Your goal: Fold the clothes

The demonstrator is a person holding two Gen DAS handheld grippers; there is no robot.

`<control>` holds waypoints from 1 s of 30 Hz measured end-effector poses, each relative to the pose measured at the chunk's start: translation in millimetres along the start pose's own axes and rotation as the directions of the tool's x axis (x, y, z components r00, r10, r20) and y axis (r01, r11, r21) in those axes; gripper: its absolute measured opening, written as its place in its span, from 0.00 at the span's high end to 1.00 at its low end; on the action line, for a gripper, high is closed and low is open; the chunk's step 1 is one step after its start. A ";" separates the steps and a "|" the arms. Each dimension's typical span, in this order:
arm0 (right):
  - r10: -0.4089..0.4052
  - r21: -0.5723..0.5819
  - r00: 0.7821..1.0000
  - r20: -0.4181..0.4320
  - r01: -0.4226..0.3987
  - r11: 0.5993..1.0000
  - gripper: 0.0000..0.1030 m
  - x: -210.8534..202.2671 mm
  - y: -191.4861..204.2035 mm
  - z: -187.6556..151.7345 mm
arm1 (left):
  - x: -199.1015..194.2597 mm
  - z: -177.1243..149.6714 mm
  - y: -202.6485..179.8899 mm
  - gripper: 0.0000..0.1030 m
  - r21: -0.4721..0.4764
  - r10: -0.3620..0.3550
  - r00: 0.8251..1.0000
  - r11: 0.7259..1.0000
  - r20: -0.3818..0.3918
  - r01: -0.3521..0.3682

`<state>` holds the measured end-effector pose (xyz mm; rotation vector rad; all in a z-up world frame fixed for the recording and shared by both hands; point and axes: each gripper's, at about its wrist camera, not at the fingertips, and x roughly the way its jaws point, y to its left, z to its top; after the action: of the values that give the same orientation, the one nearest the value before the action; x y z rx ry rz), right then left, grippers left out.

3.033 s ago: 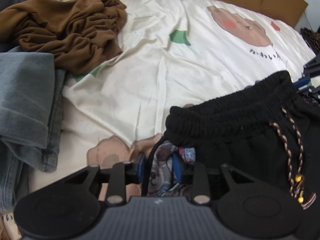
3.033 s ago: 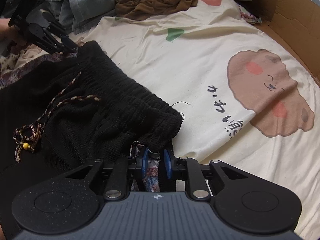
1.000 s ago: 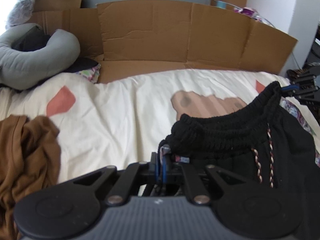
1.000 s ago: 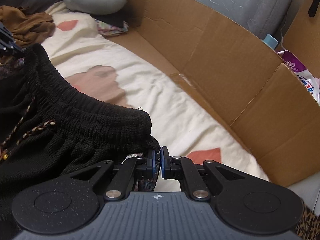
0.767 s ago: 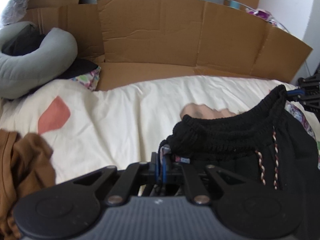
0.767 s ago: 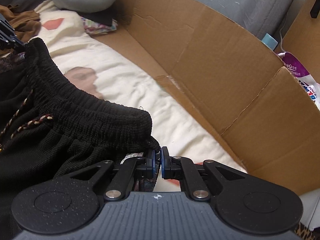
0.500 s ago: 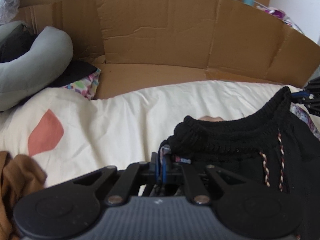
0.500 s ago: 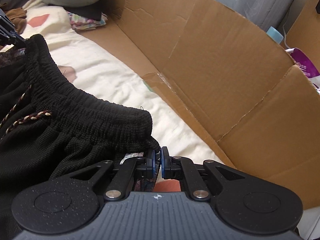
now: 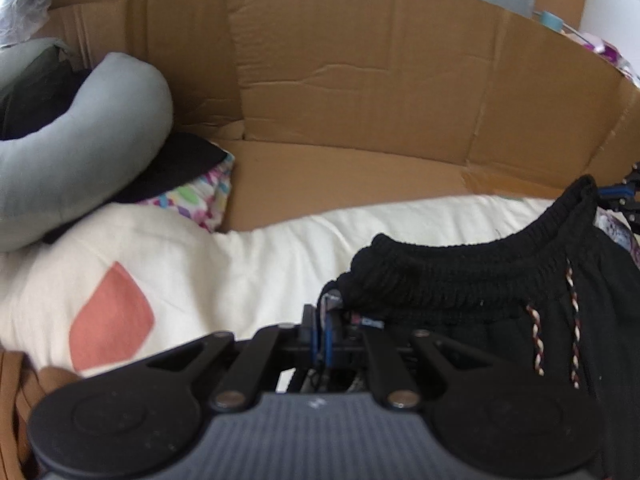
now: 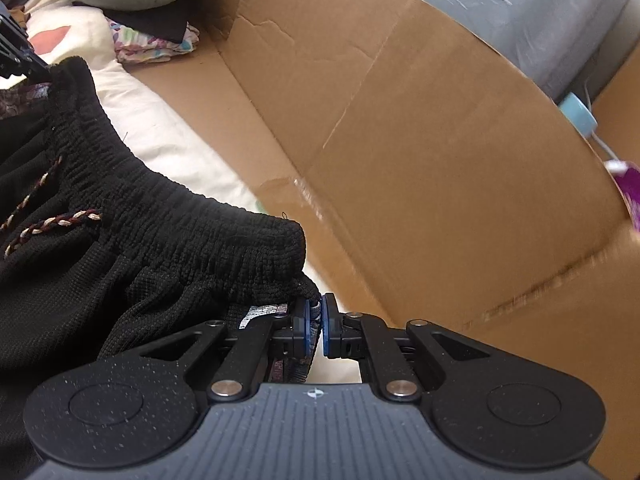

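Black shorts (image 9: 472, 284) with an elastic waistband and a braided drawstring (image 9: 574, 320) hang stretched between my two grippers above the cream bedsheet (image 9: 248, 264). My left gripper (image 9: 322, 326) is shut on one end of the waistband. My right gripper (image 10: 316, 316) is shut on the other end of the shorts (image 10: 168, 232). Each gripper shows at the far edge of the other's view: the right one (image 9: 622, 196) and the left one (image 10: 18, 56).
A brown cardboard wall (image 9: 380, 92) stands along the far side of the bed, close in front in the right wrist view (image 10: 420, 140). A grey neck pillow (image 9: 76, 152) lies over dark and patterned cloth (image 9: 200, 196) at the left. A brown garment (image 9: 16, 400) lies at bottom left.
Both grippers have risen and tilted up with the shorts held taut. The bedsheet and brown garment dropped lower in view and the cardboard wall came closer.
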<state>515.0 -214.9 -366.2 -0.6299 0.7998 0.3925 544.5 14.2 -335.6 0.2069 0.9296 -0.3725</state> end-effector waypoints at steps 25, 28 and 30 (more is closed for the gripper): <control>0.124 0.341 0.992 -0.002 -0.116 0.933 0.64 -68.8 -43.1 -65.0 | -88.9 -17.5 -43.7 0.51 -0.115 0.064 0.997 0.991 -0.043 -0.069; 0.148 0.364 0.989 0.011 -0.142 0.921 0.64 -98.9 -48.1 -80.3 | -115.7 -24.2 -62.8 0.51 -0.113 0.041 0.998 0.993 -0.045 -0.046; 0.156 0.365 0.988 0.014 -0.150 0.919 0.64 -116.6 -48.5 -88.2 | -132.9 -27.0 -76.5 0.51 -0.102 0.012 0.998 0.995 -0.054 -0.018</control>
<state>419.3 -319.7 -306.2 -0.2221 0.9123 0.3686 422.1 -17.4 -244.6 0.1307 0.9967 -0.3057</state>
